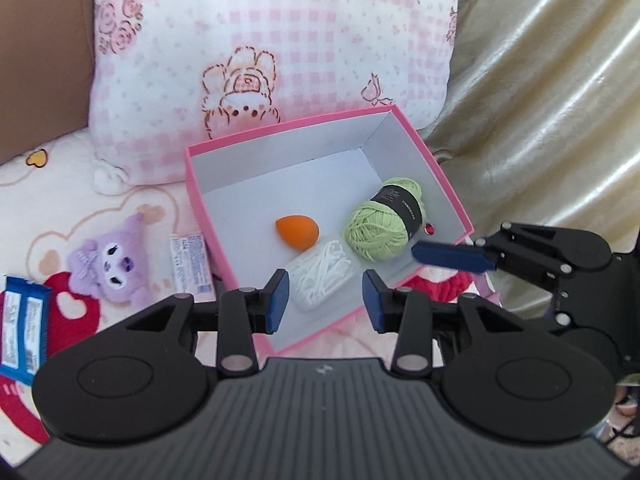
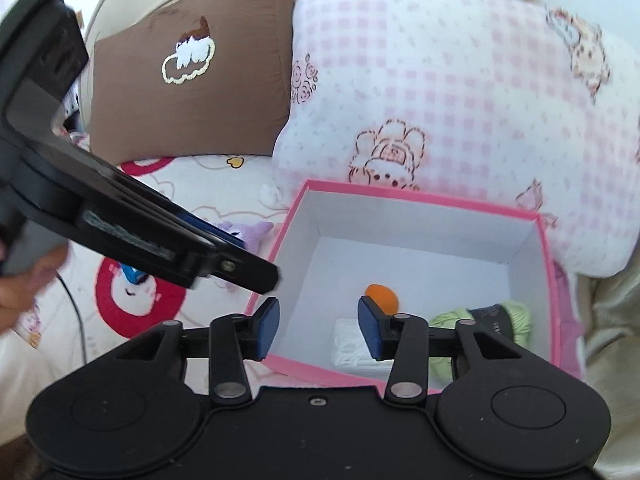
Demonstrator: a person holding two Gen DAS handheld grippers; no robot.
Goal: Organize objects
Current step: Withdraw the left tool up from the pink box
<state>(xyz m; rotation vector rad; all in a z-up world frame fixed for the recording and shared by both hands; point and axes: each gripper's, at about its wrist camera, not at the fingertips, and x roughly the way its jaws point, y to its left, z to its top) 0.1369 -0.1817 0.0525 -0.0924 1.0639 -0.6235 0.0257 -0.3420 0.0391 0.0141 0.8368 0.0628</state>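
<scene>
On the bed's cartoon-print blanket point(image 1: 132, 208), two blue snack packets point(image 1: 20, 324) lie at the left edge, then a purple plush toy point(image 1: 114, 262) and a white sachet point(image 1: 190, 264). The pink box point(image 1: 208, 236) holds an orange makeup sponge point(image 1: 297, 232), white floss picks point(image 1: 324, 274) and green yarn point(image 1: 384, 220). The left gripper point(image 1: 325, 300) and the right gripper point(image 2: 318, 326) hover narrowly parted, both empty.
</scene>
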